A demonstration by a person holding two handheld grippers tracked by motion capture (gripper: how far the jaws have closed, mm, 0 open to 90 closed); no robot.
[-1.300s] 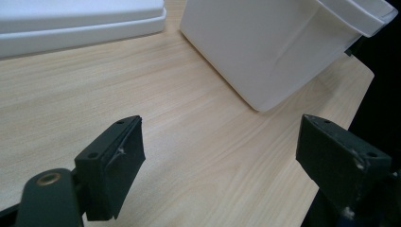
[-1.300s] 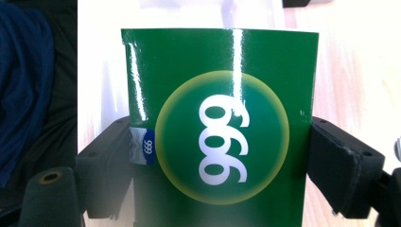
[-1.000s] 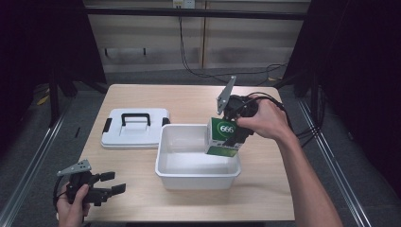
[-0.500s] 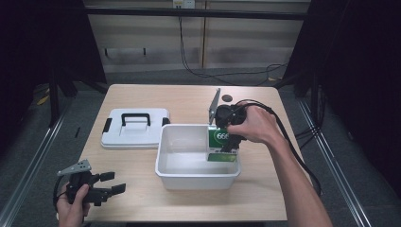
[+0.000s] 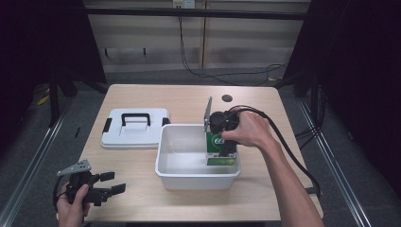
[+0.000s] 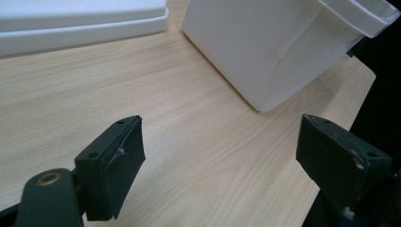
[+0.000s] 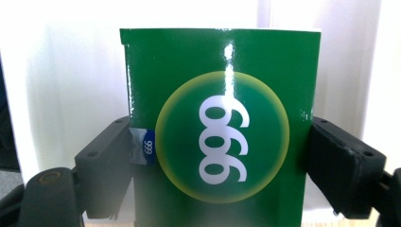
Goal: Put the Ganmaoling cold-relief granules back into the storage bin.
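Standing upright inside the white bin [image 5: 197, 176], against its right-hand wall, the green box [image 5: 218, 150] marked 999 sits clamped between the right gripper's [image 5: 225, 142] two black jaws, one pressed on each narrow side, as the right gripper view shows [image 7: 222, 127]. The bin's lid [image 5: 135, 128] lies flat on the wooden table [image 5: 189, 101] just to the bin's left. Well apart at the near left corner, the left gripper [image 5: 108, 185] hovers with jaws spread wide and nothing between them.
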